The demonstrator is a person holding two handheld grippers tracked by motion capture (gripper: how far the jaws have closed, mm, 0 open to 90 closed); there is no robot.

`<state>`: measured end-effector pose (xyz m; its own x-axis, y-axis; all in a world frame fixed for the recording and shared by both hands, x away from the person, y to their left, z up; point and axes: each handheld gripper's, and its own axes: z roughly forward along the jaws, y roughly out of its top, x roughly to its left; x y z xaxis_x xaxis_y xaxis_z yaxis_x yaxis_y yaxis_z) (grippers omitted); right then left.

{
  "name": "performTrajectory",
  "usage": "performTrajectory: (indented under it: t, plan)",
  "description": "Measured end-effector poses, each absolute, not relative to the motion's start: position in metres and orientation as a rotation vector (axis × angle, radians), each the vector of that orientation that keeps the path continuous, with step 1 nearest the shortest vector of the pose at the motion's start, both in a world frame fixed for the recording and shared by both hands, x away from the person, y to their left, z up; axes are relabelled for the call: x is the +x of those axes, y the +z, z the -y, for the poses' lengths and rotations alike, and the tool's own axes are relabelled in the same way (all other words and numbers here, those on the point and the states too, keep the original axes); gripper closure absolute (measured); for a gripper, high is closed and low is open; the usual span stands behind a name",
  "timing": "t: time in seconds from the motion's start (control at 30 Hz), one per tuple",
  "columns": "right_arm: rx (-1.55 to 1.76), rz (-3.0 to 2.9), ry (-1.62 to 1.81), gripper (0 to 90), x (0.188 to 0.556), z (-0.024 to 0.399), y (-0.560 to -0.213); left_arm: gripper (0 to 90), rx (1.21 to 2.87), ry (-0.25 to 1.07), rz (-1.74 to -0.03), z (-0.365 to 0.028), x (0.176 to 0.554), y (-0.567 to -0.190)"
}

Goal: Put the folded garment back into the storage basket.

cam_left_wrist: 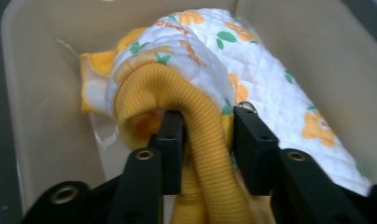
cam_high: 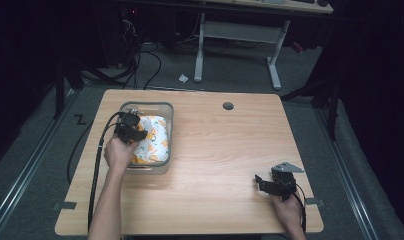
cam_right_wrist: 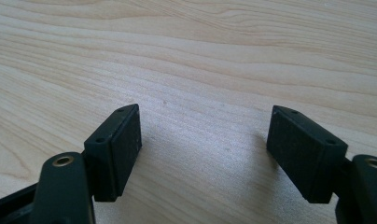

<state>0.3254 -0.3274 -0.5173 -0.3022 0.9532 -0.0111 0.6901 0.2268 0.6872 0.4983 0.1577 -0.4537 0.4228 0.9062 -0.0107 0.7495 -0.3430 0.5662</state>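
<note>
1. Presently the left gripper (cam_left_wrist: 206, 135) is clamped on the yellow ribbed cuff (cam_left_wrist: 203, 140) of a quilted garment (cam_left_wrist: 252, 79), jaws pressing the knit from both sides.
2. Garment: white quilting, orange and green floral print, bundled inside the grey bin (cam_high: 167, 127) at the table's (cam_high: 225, 150) left side. It takes up most of the bin; nothing else can be made out in there.
3. Handling, judged: soft, light, limp. It will drape and unroll when lifted, not come up as one block. Ribbed knit is thick and grippy, so slip looks unlikely; the quilted shell seems smoother.
4. Hold point: the cuff is a fair choice, being doubled and firm. A small metal ring (cam_left_wrist: 247, 108) sits just beside one jaw; it could snag.
5. Right gripper (cam_high: 266, 182) rests low over bare wood near the table's right front, jaws spread wide, grasping nothing.
</note>
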Motion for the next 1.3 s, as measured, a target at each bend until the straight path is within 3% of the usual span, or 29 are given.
performTrajectory:
  t: [0.23, 0.8, 1.3]
  plan:
    - [1.511, -2.074, 0.816, 26.5, 0.325, 0.327, -0.517, 44.9, 2.143, 0.479, -1.404, -0.158, 0.492, -0.444]
    - [1.506, -2.076, 0.816, 26.4, 0.325, 0.327, -0.517, 40.1, 1.98, 0.481, -1.311, -0.155, 0.467, -0.419]
    - [1.507, -2.076, 0.816, 26.5, 0.325, 0.327, -0.517, 35.7, 1.947, 0.475, -1.222, -0.145, 0.442, -0.405]
